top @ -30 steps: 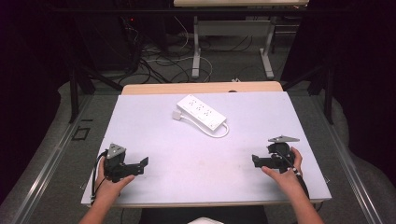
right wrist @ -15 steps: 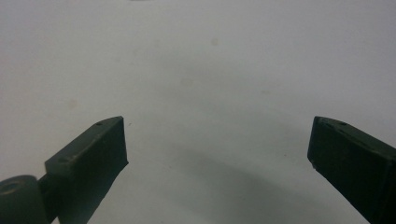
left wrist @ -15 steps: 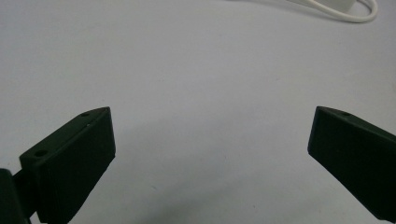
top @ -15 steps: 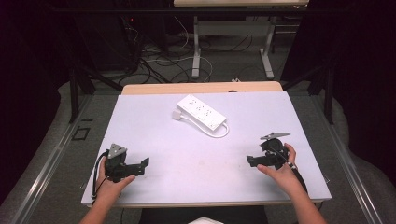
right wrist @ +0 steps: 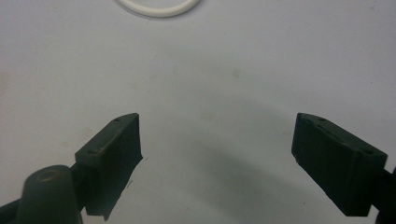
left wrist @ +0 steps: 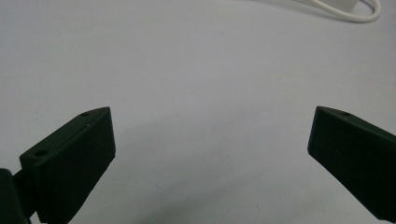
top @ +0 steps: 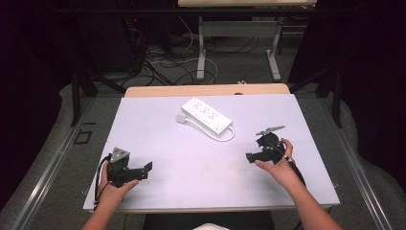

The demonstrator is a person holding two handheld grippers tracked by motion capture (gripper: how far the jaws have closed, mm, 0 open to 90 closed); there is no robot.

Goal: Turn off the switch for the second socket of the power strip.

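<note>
A white power strip [top: 207,114] lies at an angle in the far middle of the white table [top: 158,129], its white cable [top: 229,135] looped at its near right end. The cable loop also shows at the top of the left gripper view [left wrist: 345,10] and the right gripper view [right wrist: 159,9]. My left gripper [top: 146,167] sits near the table's front left, held in a hand, jaws wide apart with nothing between them [left wrist: 212,135]. My right gripper [top: 250,157] hovers at the front right, below the cable loop, also open and empty [right wrist: 217,140].
A wooden strip [top: 206,89] borders the table's far edge. Beyond it on the floor are desk legs [top: 201,48] and tangled cables [top: 163,57]. Dark curtains stand on both sides. A wide bare stretch of table lies between the two grippers.
My right gripper has moved left and a little away from the front edge, toward the cable loop. The left gripper has stayed in place.
</note>
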